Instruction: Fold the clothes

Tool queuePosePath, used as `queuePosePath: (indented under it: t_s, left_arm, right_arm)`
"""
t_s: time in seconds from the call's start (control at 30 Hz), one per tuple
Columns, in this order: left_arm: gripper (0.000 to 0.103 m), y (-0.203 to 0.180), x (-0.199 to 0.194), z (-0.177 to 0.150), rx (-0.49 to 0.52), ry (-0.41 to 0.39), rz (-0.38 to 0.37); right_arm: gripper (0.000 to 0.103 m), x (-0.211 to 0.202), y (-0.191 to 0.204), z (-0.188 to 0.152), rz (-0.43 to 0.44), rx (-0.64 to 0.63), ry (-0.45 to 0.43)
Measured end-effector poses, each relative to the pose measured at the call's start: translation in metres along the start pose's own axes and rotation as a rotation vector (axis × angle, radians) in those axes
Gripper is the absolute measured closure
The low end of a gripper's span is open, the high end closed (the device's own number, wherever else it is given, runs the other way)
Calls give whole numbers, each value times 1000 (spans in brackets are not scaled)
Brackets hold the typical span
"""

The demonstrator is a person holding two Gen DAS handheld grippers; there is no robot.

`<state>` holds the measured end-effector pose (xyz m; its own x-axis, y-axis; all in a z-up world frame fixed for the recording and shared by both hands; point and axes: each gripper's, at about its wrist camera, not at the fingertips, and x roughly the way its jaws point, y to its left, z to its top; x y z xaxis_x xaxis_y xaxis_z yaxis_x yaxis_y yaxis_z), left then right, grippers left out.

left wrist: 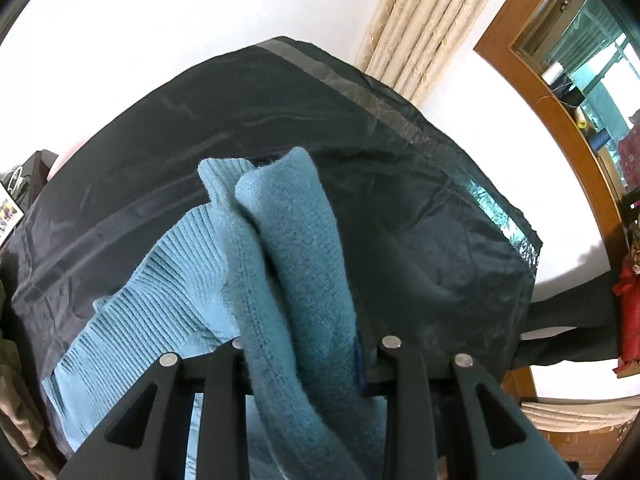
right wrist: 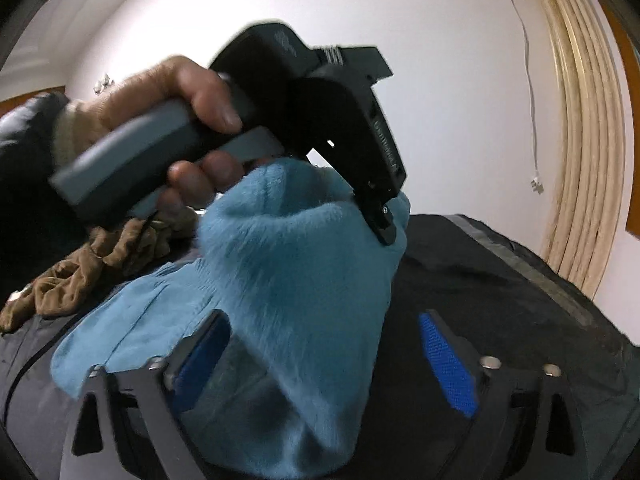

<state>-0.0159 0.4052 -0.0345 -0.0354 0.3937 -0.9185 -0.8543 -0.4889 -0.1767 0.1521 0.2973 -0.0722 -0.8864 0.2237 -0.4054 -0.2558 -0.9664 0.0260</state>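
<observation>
A light blue knit sweater (left wrist: 288, 248) hangs bunched over a table covered in black cloth (left wrist: 400, 160). My left gripper (left wrist: 304, 344) is shut on a thick fold of it; the ribbed hem falls away to the left. In the right wrist view a hand (right wrist: 172, 88) holds the left gripper (right wrist: 380, 220) aloft, its tips pinching the top of the sweater (right wrist: 288, 264). My right gripper (right wrist: 324, 360) is open, its blue pads (right wrist: 448, 364) far apart. The sweater drapes down between them and over the left finger, and is not clamped.
A crumpled brown garment (right wrist: 80, 276) lies at the left on the black cloth (right wrist: 500, 288). Beige curtains (left wrist: 412, 28) hang behind the table, beside a wooden-framed window (left wrist: 560, 100). Red clothing (left wrist: 628, 320) hangs at the far right.
</observation>
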Motion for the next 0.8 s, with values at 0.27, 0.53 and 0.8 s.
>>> queuePosePath:
  t_s: [0.27, 0.53, 0.8]
  left_arm:
    - [73, -11, -7, 16, -28, -40, -41]
    - [73, -4, -48, 14, -29, -125, -122]
    - [73, 70, -103, -57, -113, -233, -163]
  right_arm:
    - [85, 8, -56, 15, -61, 171, 18]
    - [86, -11, -38, 34, -159, 66, -64]
    - [86, -23, 49, 39, -126, -188, -125]
